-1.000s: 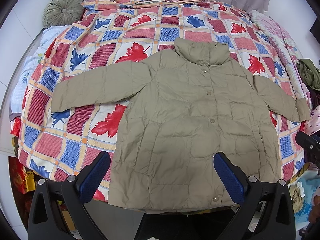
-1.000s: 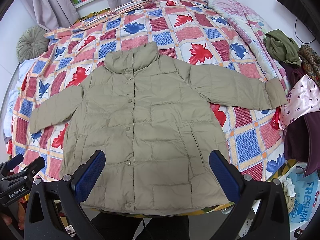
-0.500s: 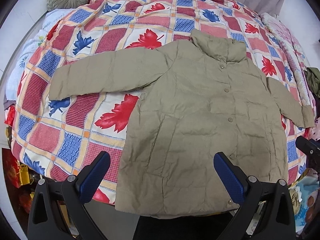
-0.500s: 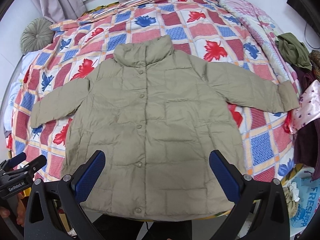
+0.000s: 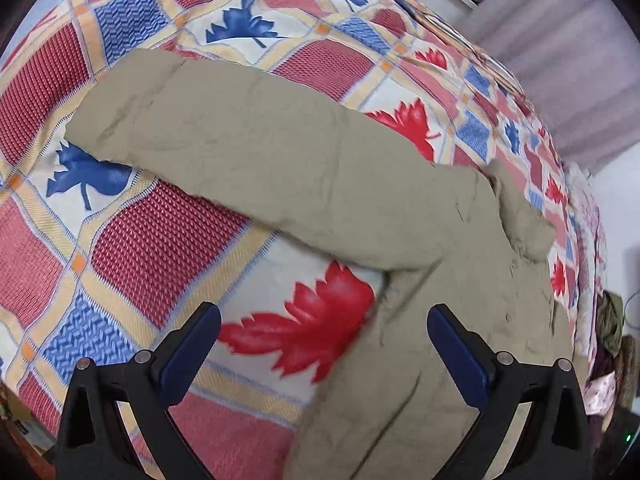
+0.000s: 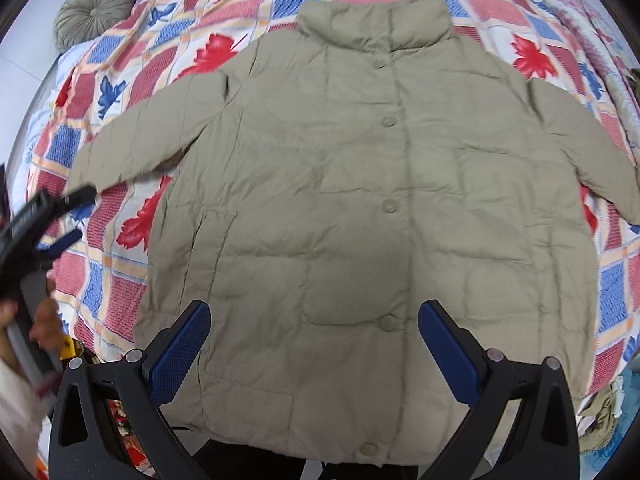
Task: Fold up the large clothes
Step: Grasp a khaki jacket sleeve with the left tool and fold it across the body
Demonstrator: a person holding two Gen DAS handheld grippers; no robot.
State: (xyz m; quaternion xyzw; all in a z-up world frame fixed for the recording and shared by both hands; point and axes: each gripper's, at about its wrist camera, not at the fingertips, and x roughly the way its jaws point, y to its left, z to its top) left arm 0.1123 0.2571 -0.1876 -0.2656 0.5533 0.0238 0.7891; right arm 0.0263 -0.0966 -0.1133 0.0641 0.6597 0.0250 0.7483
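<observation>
A large olive-khaki padded jacket (image 6: pixel 360 200) lies flat, front up and buttoned, on a bed, collar at the far side. Its left sleeve (image 5: pixel 260 152) stretches out over the quilt in the left wrist view. My left gripper (image 5: pixel 324 344) is open and empty, low over the quilt beside the jacket's left side under the sleeve. It also shows in the right wrist view (image 6: pixel 60 220) near the sleeve cuff. My right gripper (image 6: pixel 314 340) is open and empty above the jacket's lower front near the hem.
The bed carries a patchwork quilt (image 6: pixel 120 280) with red and blue leaves. A round green cushion (image 6: pixel 90 8) lies at the far left. Other clothes (image 5: pixel 612 320) pile at the bed's right side. Curtains (image 5: pixel 560 60) hang behind.
My left gripper has swung left and down close to the quilt by the left sleeve. My right gripper has moved in closer over the jacket's front.
</observation>
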